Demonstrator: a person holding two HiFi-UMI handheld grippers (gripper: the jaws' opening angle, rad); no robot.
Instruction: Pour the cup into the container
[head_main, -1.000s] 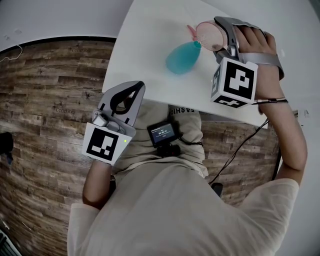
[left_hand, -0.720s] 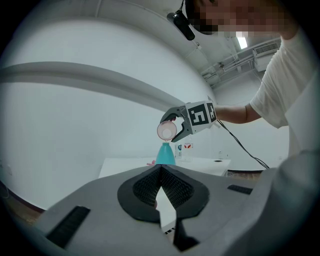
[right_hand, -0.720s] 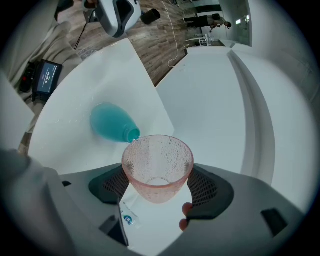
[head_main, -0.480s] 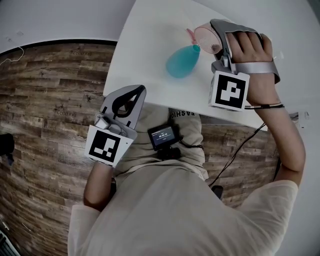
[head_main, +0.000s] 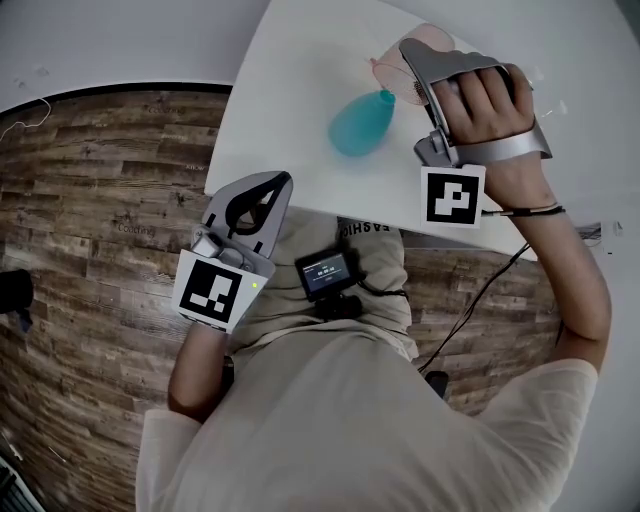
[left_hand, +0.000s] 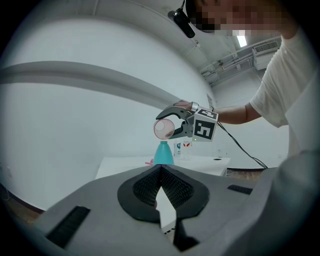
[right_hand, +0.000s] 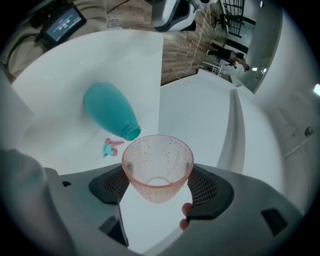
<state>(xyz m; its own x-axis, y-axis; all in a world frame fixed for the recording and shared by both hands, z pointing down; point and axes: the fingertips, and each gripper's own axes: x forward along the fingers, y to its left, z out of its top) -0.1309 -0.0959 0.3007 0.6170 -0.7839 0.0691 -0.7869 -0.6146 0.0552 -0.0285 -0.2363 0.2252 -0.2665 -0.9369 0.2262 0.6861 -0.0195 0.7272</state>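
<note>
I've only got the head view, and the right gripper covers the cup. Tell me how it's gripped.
Observer: The right gripper presses its two pads on the cup, one on each side of the lower wall. The mouth points away from the gripper.
Operator: Give me its contents.
Observer: No liquid shows inside, only a beaded wall and a clear base.
Operator: Now the other side.
Observer: The left gripper has its jaws together with nothing between them.
</note>
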